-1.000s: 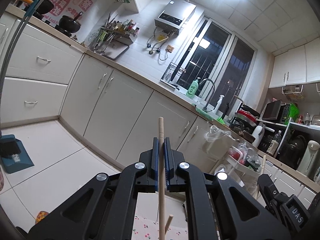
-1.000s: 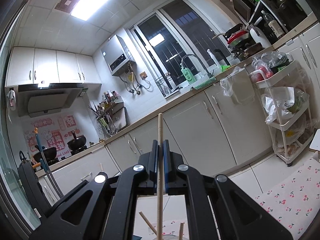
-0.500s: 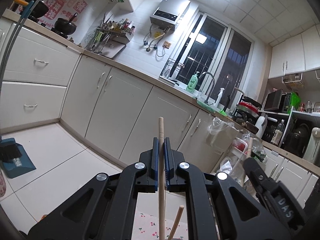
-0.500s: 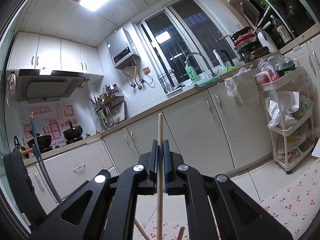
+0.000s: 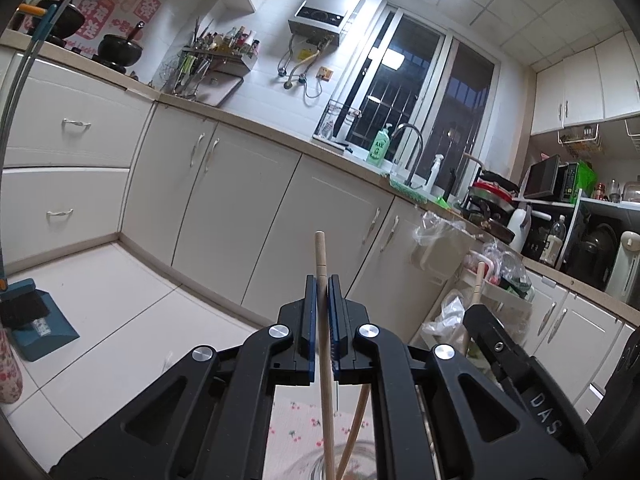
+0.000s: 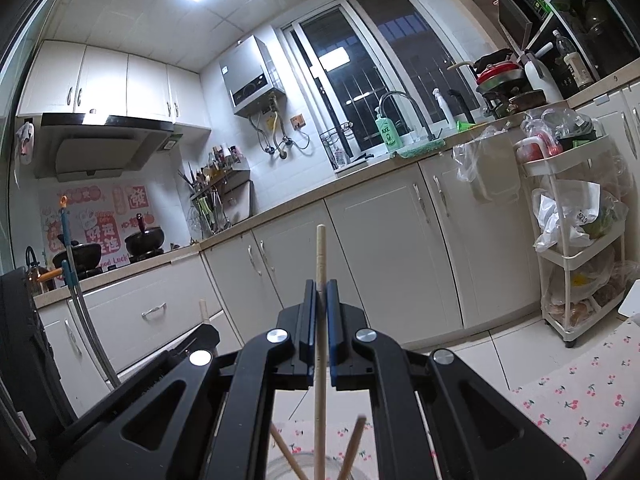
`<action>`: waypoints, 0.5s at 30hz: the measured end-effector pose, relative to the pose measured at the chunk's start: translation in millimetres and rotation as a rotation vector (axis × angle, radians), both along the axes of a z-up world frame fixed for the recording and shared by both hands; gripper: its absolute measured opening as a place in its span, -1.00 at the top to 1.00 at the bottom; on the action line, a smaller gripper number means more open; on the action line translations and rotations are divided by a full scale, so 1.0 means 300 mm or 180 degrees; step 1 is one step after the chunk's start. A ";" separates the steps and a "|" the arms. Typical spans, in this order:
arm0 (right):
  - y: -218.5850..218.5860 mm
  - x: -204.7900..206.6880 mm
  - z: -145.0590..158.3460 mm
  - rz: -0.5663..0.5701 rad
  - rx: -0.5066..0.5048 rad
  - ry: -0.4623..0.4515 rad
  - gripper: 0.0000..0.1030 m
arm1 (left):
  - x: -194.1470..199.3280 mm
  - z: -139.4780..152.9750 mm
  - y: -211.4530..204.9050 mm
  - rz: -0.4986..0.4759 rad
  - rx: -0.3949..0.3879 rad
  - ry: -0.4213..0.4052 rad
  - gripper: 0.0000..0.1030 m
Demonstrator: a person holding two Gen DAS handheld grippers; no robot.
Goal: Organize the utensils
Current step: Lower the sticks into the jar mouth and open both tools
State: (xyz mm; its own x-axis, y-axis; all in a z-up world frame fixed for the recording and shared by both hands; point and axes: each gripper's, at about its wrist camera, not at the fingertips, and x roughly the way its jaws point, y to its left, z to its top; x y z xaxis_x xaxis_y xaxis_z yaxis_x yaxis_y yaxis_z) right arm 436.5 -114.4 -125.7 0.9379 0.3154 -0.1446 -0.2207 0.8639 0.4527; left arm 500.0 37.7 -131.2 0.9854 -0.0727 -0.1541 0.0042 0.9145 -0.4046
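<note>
My left gripper [image 5: 323, 288] is shut on a pale wooden chopstick [image 5: 324, 344] held upright, its lower end reaching into a clear glass jar [image 5: 316, 465] at the bottom edge. A second chopstick [image 5: 354, 432] leans in that jar. My right gripper [image 6: 319, 294] is shut on another upright wooden chopstick [image 6: 319, 344], its lower end inside the glass jar [image 6: 288, 466], where two more chopsticks [image 6: 352, 446] lean. The right gripper also shows in the left wrist view [image 5: 500, 348], close on the right. The left gripper's body shows at the left of the right wrist view [image 6: 192, 344].
A cloth with a cherry print [image 6: 576, 400] covers the table under the jar. White kitchen cabinets [image 5: 224, 200] run behind, a white trolley with bags [image 6: 576, 248] stands at the right, and a blue dustpan [image 5: 36, 328] sits on the tiled floor.
Both grippers have tipped downward and come closer together, each still holding its chopstick. The glass jar's rim has come into view below both, with the chopstick ends inside it.
</note>
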 end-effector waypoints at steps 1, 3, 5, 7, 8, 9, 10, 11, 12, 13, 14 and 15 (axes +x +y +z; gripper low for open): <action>0.000 -0.007 -0.002 0.0009 -0.0013 0.0015 0.88 | -0.008 -0.002 -0.001 -0.0012 0.0012 0.0015 0.90; 0.002 -0.029 -0.009 0.0044 -0.0057 0.0065 0.88 | -0.024 -0.001 -0.005 -0.0050 0.0038 0.0044 0.90; 0.009 -0.046 -0.017 0.0084 -0.0103 0.0118 0.88 | -0.038 0.003 -0.005 -0.0090 0.0043 0.0078 0.90; 0.015 -0.060 -0.022 0.0120 -0.0139 0.0163 0.88 | -0.054 0.004 -0.003 -0.0139 0.0042 0.0128 0.90; 0.021 -0.069 -0.024 0.0146 -0.0175 0.0193 0.88 | -0.057 0.007 -0.004 -0.0163 0.0049 0.0147 0.90; 0.024 -0.078 -0.026 0.0167 -0.0205 0.0223 0.88 | -0.066 0.009 -0.003 -0.0190 0.0060 0.0171 0.90; 0.027 -0.087 -0.027 0.0185 -0.0231 0.0244 0.88 | -0.075 0.012 -0.004 -0.0212 0.0076 0.0186 0.90; 0.028 -0.093 -0.027 0.0199 -0.0254 0.0263 0.88 | -0.078 0.015 -0.003 -0.0237 0.0092 0.0203 0.90; 0.027 -0.101 -0.027 0.0213 -0.0284 0.0293 0.86 | -0.087 0.018 -0.003 -0.0262 0.0111 0.0232 0.89; 0.024 -0.110 -0.028 0.0215 -0.0303 0.0322 0.81 | -0.092 0.021 -0.002 -0.0280 0.0117 0.0249 0.89; 0.020 -0.119 -0.030 0.0215 -0.0307 0.0348 0.61 | -0.098 0.026 -0.002 -0.0319 0.0128 0.0278 0.89; 0.015 -0.127 -0.030 0.0217 -0.0310 0.0371 0.44 | -0.101 0.033 -0.005 -0.0334 0.0139 0.0295 0.89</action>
